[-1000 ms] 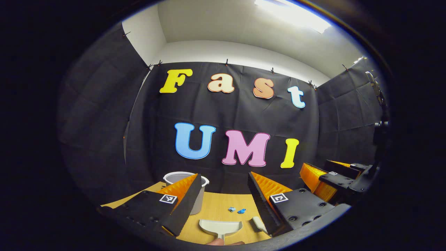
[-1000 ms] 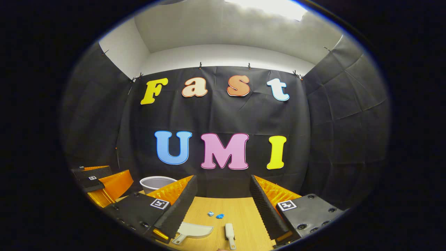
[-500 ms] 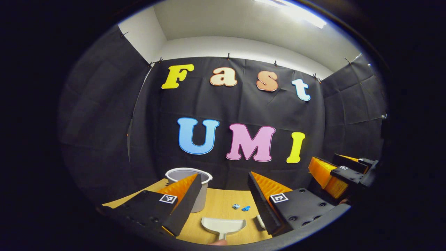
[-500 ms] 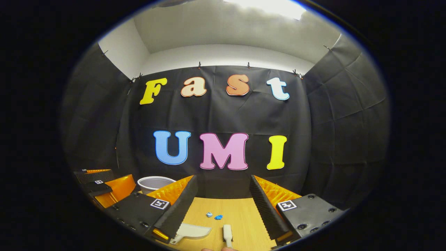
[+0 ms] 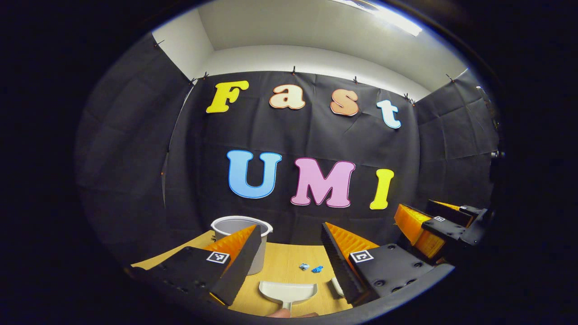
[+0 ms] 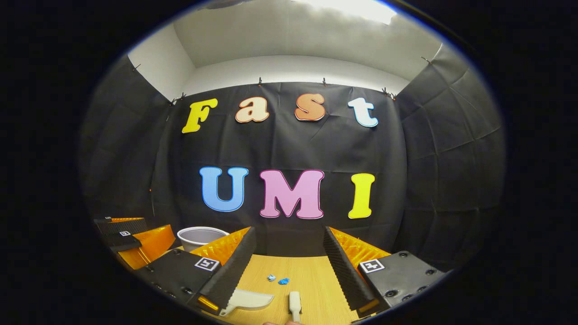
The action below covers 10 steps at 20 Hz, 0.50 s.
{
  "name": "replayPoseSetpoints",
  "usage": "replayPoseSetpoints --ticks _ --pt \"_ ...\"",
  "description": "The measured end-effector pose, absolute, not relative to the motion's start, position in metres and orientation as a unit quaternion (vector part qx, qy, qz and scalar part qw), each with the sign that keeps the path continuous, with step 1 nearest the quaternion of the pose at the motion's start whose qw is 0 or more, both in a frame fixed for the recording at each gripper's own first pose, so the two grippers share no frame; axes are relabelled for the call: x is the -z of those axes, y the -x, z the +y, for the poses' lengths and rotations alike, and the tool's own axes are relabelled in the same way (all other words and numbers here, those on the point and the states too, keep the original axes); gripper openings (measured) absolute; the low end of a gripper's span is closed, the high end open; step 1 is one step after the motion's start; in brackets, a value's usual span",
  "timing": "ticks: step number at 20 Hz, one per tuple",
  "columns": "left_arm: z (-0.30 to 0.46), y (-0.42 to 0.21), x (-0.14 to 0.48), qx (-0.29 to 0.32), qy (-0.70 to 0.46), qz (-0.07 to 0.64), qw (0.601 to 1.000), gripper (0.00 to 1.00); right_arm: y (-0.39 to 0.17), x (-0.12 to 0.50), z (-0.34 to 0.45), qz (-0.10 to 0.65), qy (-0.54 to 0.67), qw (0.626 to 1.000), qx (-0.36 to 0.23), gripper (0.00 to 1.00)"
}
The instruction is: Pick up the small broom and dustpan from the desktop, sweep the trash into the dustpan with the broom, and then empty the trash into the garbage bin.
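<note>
A white dustpan point(image 5: 288, 292) lies on the wooden desktop point(image 5: 280, 266), its mouth toward the wall. It sits just below and between the fingers of my left gripper point(image 5: 289, 232), which is open and empty. Two small blue trash scraps point(image 5: 311, 268) lie beyond the dustpan. The white broom point(image 6: 294, 303) lies lengthwise near the front edge, under my open, empty right gripper point(image 6: 289, 234). In the right gripper view the dustpan point(image 6: 249, 299) is left of the broom and the scraps point(image 6: 278, 279) lie ahead. The broom's end point(image 5: 336, 285) peeks out beside my left gripper's right finger.
A grey garbage bin point(image 5: 244, 243) stands at the back left of the desktop, partly behind my left gripper's left finger; its rim point(image 6: 201, 236) shows in the right gripper view too. The black cloth wall closes the back and sides.
Both views have tipped slightly, so the desktop items sit a little differently in frame. The dustpan, broom and scraps have not moved, and both grippers stay open.
</note>
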<state>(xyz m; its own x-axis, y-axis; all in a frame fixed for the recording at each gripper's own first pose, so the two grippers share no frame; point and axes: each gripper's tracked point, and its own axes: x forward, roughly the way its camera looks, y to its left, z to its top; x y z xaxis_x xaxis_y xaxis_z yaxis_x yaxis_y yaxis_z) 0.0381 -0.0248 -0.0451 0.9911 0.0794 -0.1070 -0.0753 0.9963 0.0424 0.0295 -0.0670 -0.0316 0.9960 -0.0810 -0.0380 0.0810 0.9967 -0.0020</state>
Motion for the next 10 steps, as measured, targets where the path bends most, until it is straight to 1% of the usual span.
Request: replayPoseSetpoints --ticks 5,10 --pt "-0.025 -0.04 0.047 -0.034 -0.021 0.059 0.997 0.79 -0.032 0.033 -0.066 0.018 0.005 0.999 0.036 0.96" --pt "-0.025 -0.042 0.058 -0.028 -0.024 0.084 0.996 0.79 -0.031 0.037 -0.069 0.02 0.013 0.999 0.039 0.96"
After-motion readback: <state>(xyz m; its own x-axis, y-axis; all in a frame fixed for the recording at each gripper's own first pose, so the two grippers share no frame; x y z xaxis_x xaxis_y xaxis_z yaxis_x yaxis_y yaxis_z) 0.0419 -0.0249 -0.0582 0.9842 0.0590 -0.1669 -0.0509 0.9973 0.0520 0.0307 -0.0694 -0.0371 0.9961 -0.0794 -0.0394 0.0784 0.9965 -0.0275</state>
